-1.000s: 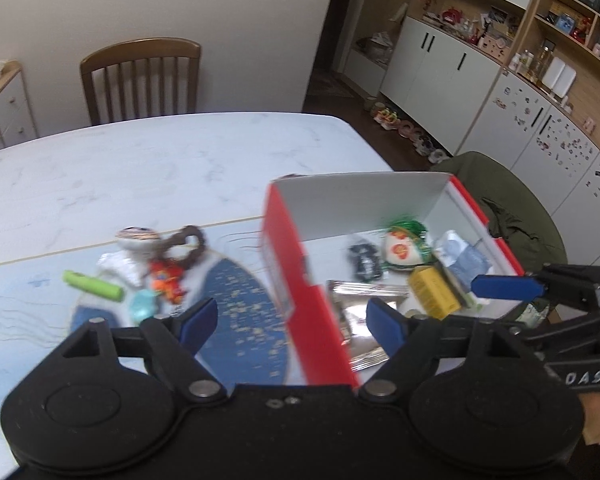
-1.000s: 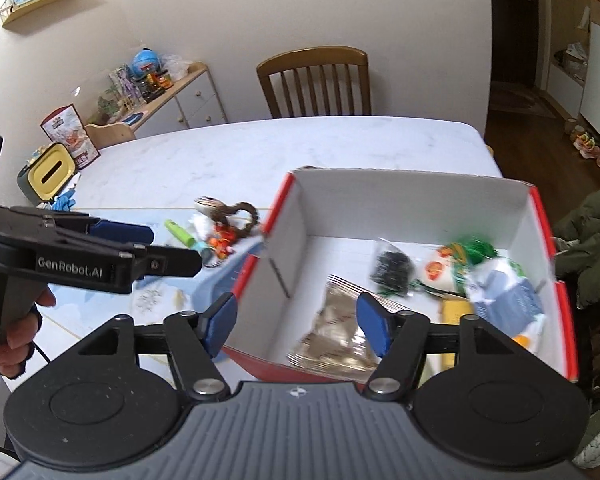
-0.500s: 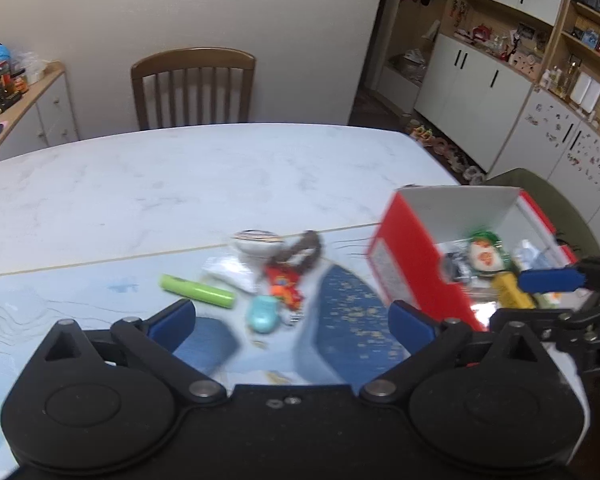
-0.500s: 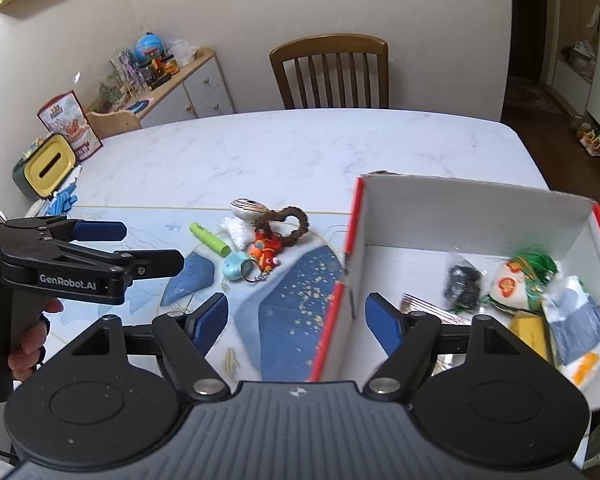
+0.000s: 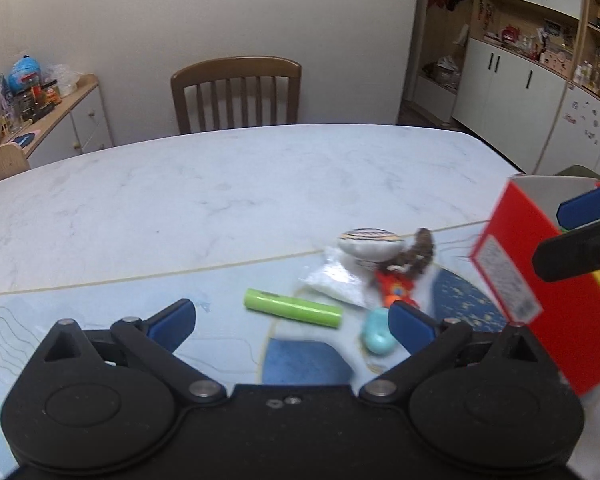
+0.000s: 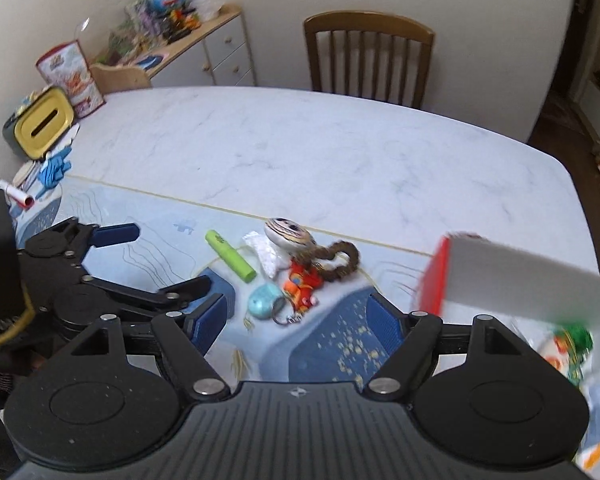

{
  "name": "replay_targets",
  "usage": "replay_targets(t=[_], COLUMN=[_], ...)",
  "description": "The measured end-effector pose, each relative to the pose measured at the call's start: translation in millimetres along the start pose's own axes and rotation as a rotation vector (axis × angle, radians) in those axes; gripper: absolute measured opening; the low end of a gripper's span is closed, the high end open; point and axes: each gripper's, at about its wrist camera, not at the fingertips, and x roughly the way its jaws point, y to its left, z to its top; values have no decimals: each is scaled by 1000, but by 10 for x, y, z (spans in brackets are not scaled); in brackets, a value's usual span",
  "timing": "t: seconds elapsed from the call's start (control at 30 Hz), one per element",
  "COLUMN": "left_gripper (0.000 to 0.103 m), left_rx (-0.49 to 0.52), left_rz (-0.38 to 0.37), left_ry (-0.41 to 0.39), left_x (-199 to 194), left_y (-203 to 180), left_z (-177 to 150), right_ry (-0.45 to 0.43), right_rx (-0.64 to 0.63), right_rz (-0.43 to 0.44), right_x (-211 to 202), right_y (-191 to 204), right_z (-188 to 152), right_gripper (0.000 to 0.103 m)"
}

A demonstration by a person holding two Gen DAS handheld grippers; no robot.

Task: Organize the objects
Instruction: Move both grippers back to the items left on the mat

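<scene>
Both cameras are swinging leftward since 1 second ago, so the red box [image 5: 540,280] is sliding to the right edge and the loose pile is sitting centred. In the left wrist view the left gripper [image 5: 292,320] is hovering with its fingers spread wide and empty, bracketing the green tube [image 5: 292,308] and the teal charm [image 5: 378,338]. From the right wrist camera the right gripper [image 6: 298,320] is also gaping with nothing between its pads, above the blue-patterned mat [image 6: 340,344]. Just beyond are lying the striped disc [image 6: 290,234], the orange figure [image 6: 300,284] and the brown braided loop [image 6: 340,260] (all touching or nearly so). Some items are already resting inside the box.
</scene>
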Motion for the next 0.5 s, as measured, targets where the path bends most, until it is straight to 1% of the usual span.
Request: replay_targets(t=[0.13,0.27,0.5], left_gripper=[102,102,102], left_rx=[6,13,38], left_rz=[15,11,18], left_ry=[-5,-11,14], left_x=[192,335,568], left_y=[22,21,6], left_z=[-17,-41,-104], right_ry=[47,78,117], right_rx=[-60,-109,-184], right_rz=[11,-11,-22], right_x=[236,463,844], right_y=[102,133,166], right_z=[181,341,556], right_gripper=[76,76,76])
